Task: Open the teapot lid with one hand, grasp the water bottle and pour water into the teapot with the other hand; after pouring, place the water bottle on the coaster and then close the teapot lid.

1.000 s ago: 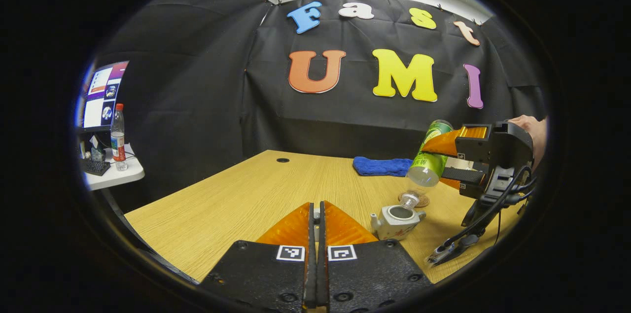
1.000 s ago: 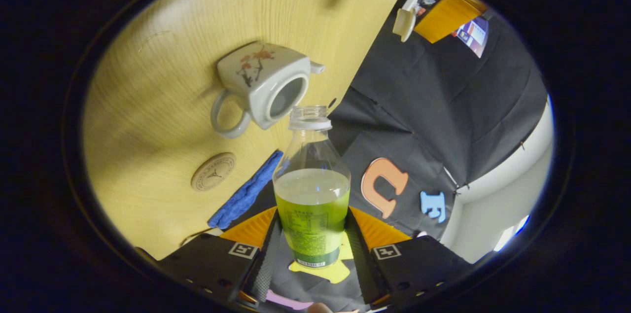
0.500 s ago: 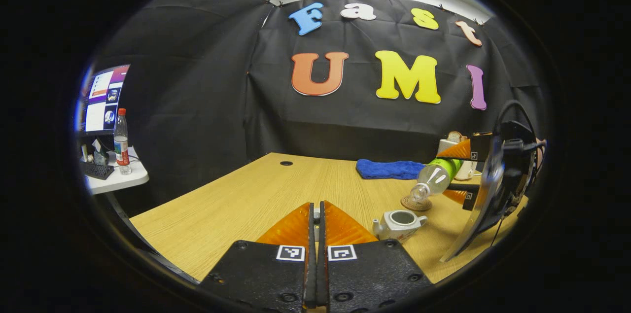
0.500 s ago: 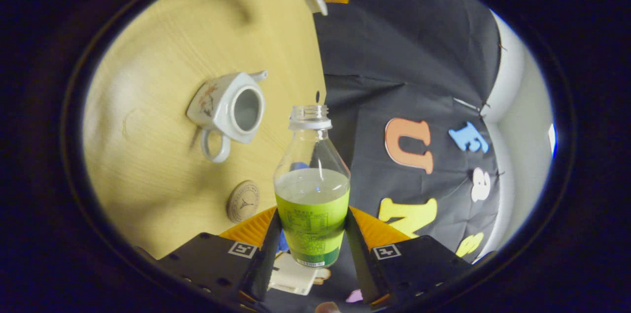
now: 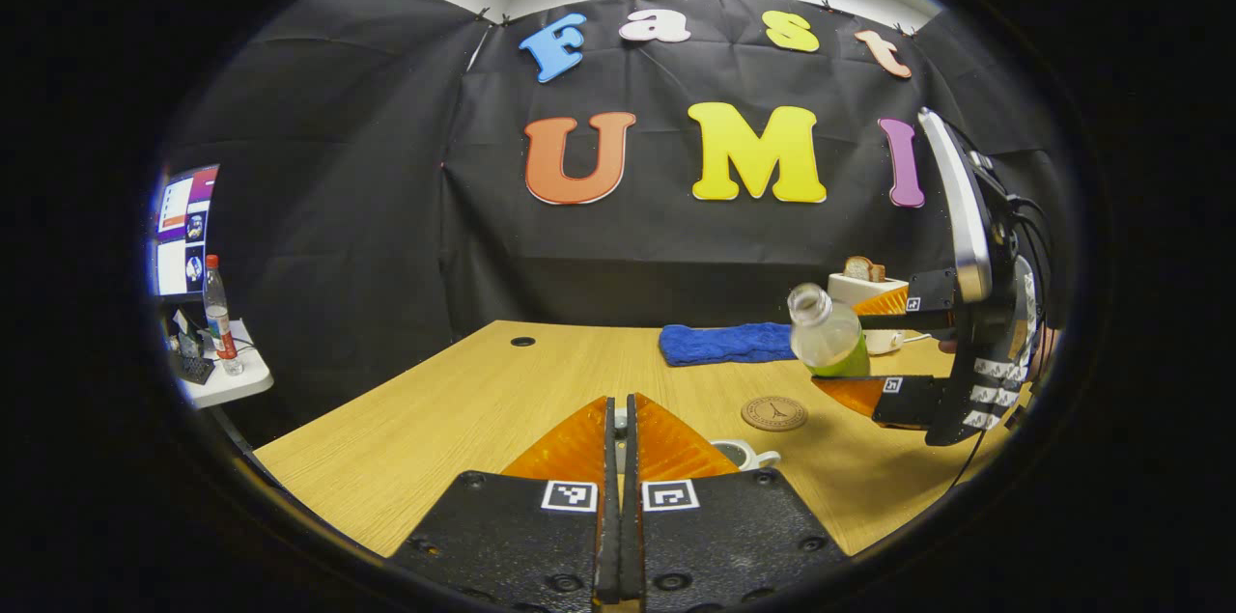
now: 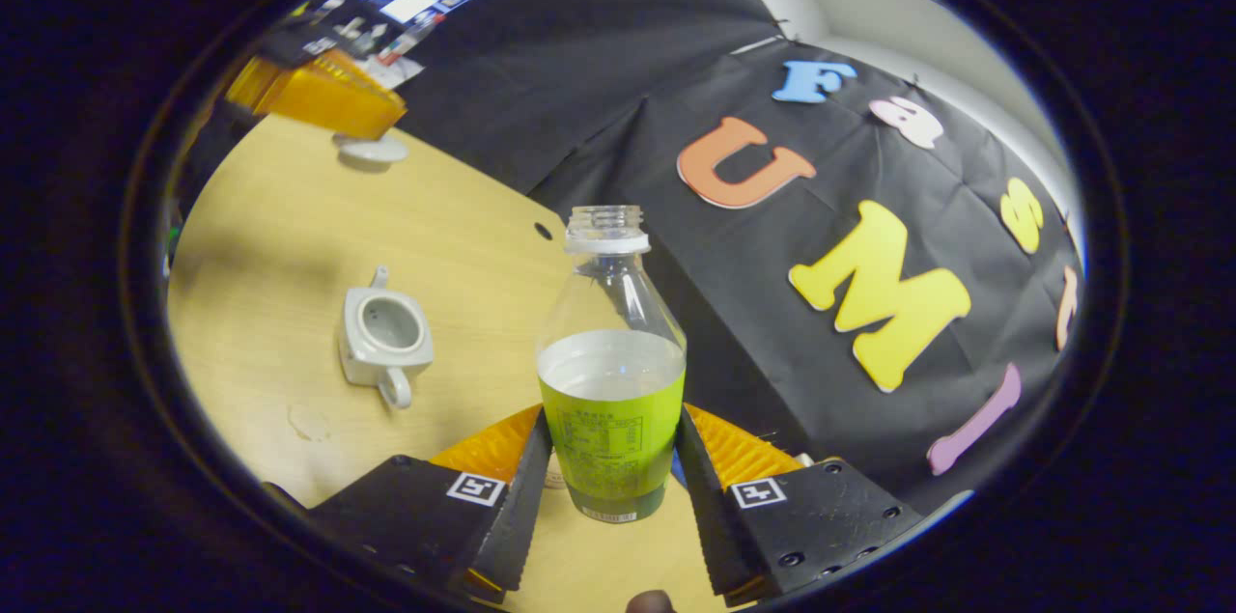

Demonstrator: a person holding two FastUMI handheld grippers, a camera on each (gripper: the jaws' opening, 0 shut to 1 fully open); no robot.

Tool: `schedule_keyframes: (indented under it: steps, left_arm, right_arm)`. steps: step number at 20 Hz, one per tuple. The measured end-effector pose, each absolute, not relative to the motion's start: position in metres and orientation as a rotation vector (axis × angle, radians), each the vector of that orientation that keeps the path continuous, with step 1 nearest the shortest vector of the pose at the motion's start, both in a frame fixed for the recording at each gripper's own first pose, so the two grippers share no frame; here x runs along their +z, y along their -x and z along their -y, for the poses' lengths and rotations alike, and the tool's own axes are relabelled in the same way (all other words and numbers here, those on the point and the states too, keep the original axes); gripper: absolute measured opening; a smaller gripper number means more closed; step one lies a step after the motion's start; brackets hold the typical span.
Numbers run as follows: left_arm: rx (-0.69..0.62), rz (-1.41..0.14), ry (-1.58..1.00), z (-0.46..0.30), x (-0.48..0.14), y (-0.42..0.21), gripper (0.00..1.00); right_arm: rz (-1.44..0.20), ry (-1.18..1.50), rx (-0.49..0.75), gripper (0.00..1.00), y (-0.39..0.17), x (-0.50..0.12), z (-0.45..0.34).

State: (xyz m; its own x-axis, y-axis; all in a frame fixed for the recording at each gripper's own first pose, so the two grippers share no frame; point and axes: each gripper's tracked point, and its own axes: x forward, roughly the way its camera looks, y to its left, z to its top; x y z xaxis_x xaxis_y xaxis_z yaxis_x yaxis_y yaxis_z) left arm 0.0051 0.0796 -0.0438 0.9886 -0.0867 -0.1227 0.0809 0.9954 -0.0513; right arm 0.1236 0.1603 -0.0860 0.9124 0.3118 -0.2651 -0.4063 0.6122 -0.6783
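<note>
My right gripper [image 6: 610, 420] is shut on the water bottle [image 6: 610, 372], which has a green label and no cap. In the left gripper view the bottle [image 5: 821, 338] hangs nearly upright above the table, mouth tipped slightly left, with the right gripper [image 5: 850, 348] around it. The round wooden coaster [image 5: 774, 413] lies just below and left of it. The white teapot [image 6: 381, 338] stands open on the table; in the left gripper view the teapot [image 5: 739, 452] peeks out behind my left fingers. My left gripper [image 6: 319, 97] holds the white teapot lid [image 6: 370, 150] in the air, left of the teapot.
A blue cloth [image 5: 719, 343] lies at the back of the wooden table [image 5: 463, 401], with a white toaster holding bread [image 5: 864, 285] to its right. A side table [image 5: 217, 372] with a bottle and a monitor stands far left.
The bottle has swung from mouth-down over the teapot back to nearly upright and moved away toward the coaster. The left gripper, still holding the lid, has shifted a little.
</note>
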Motion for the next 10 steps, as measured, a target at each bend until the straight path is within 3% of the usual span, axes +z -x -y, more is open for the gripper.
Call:
schedule_keyframes:
  steps: [6,10]
  left_arm:
    - [-0.115,-0.140,0.038,-0.059,-0.044,-0.007,0.03]
    - [-0.139,-0.149,0.031,-0.049,-0.047,-0.006,0.03]
  right_arm:
    - [-0.195,0.307,0.391,0.70,-0.170,-0.089,-0.145]
    - [-0.241,0.119,0.394,0.70,-0.193,-0.100,-0.147]
